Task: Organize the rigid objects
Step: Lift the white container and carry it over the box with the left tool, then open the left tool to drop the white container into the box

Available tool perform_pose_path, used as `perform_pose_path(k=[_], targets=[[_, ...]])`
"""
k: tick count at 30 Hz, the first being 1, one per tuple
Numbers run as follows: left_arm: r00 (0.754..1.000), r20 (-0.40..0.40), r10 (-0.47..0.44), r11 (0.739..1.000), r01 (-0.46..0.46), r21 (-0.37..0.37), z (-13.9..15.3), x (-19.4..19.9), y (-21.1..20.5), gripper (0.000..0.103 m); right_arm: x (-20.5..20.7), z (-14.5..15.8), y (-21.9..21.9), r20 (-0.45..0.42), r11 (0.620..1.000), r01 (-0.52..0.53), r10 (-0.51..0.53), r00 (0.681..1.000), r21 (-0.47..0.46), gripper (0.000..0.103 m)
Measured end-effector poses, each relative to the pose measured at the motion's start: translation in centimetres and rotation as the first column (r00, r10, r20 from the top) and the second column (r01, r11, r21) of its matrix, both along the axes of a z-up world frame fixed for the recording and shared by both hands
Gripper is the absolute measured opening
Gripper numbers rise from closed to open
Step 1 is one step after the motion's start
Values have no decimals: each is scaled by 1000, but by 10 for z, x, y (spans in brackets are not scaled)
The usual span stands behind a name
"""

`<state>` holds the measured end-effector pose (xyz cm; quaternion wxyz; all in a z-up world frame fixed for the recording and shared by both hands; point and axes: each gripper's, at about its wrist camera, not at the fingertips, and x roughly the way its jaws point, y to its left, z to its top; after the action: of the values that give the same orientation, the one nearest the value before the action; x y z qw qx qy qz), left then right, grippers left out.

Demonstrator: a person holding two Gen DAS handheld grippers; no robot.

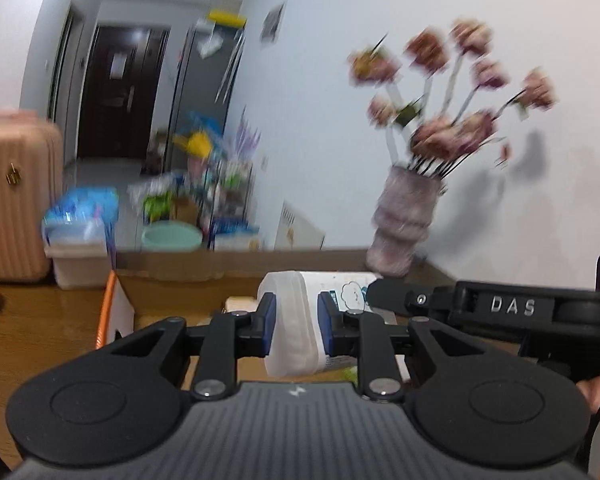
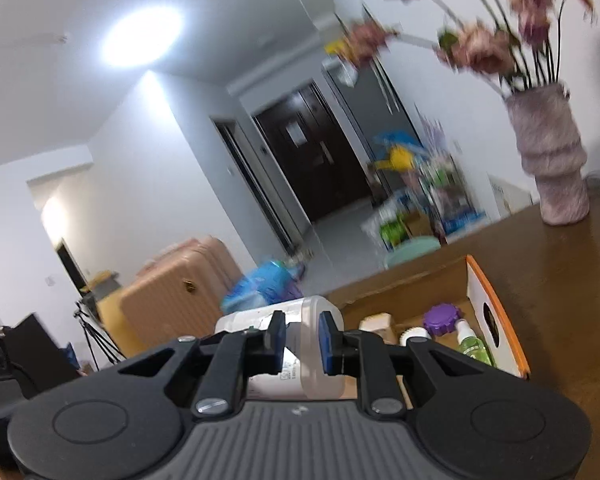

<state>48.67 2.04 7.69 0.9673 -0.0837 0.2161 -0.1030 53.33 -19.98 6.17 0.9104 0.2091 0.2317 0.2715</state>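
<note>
Left hand-held gripper clamped on the cap end of a white plastic bottle with a printed label, blue pads pressing both sides. Right hand-held gripper clamped on the same white plastic bottle, held above the open cardboard box with orange edge on the brown wooden counter. Inside the box: purple ridged cap, green spray bottle. Fuzzy pink vase of dried flowers stands on the counter behind, blurred.

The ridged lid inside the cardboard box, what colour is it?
Purple lid, clearest in the right wrist view.
</note>
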Motion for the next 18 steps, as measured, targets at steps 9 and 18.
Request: perform_pose_path(k=[9, 18], targets=[[969, -245, 23, 999, -29, -17, -59, 90, 18, 22, 107, -54, 25, -262, 995, -52, 29, 965, -80, 17], [934, -354, 44, 998, -53, -15, -90, 120, 25, 22, 138, -92, 48, -351, 983, -79, 17, 936, -164, 17]])
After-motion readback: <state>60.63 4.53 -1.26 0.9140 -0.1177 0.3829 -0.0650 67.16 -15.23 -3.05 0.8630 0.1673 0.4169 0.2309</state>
